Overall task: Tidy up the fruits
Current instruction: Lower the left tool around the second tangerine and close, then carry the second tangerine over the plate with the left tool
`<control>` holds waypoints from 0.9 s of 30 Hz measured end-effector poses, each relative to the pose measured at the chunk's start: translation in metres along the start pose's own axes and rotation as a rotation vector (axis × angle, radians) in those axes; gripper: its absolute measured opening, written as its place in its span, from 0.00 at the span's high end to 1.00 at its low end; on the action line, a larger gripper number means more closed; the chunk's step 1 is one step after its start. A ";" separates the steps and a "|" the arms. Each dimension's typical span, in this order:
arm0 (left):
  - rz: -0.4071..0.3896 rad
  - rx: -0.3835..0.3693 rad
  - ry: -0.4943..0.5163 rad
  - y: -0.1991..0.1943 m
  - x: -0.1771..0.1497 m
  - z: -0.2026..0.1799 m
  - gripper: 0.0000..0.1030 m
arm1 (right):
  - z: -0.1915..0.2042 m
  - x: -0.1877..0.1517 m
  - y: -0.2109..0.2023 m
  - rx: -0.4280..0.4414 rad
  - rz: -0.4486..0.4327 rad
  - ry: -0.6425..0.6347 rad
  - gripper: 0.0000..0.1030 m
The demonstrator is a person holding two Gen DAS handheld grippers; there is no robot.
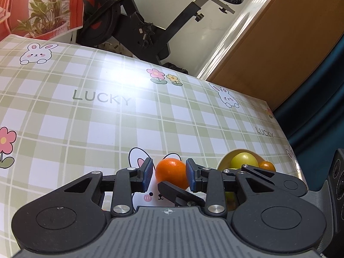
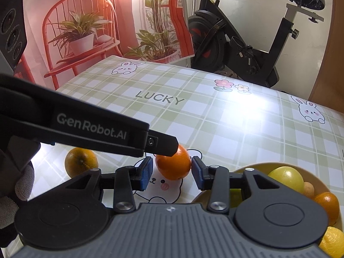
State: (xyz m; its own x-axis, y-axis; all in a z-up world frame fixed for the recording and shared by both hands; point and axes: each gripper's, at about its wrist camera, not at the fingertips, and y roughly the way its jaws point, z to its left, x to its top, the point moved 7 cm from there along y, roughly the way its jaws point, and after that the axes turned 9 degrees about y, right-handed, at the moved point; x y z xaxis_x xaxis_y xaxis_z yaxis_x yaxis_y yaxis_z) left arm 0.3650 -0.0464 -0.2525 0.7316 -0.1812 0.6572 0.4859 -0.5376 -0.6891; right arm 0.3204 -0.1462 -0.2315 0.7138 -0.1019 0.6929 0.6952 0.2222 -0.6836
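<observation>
Left wrist view: the left gripper (image 1: pixel 169 175) is clenched on an orange (image 1: pixel 172 173) sitting on the checked tablecloth (image 1: pixel 86 118). To its right, the yellow bowl (image 1: pixel 223 161) holds a green fruit (image 1: pixel 244 160). Right wrist view: the right gripper (image 2: pixel 172 172) straddles the same orange, one pad touching; I cannot tell whether it grips. Another orange (image 2: pixel 80 161) lies left of it.
</observation>
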 end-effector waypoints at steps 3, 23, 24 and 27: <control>0.004 -0.007 -0.018 0.003 -0.003 0.005 0.65 | 0.005 0.000 0.001 0.012 -0.001 0.000 0.59; 0.000 -0.016 0.046 -0.001 -0.023 -0.005 0.63 | 0.017 -0.012 0.004 -0.003 0.001 -0.063 0.60; -0.003 -0.009 0.057 -0.003 -0.025 -0.006 0.63 | 0.017 -0.013 0.002 0.000 -0.001 -0.057 0.61; -0.011 0.014 0.092 -0.007 -0.029 -0.008 0.63 | 0.019 -0.018 0.000 0.020 -0.003 -0.046 0.62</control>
State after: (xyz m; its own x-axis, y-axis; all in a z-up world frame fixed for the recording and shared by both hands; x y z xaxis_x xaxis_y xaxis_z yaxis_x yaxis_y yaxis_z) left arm 0.3370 -0.0437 -0.2644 0.6793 -0.2504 0.6898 0.5009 -0.5287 -0.6852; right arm 0.3060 -0.1257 -0.2390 0.7069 -0.0580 0.7050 0.6951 0.2419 -0.6771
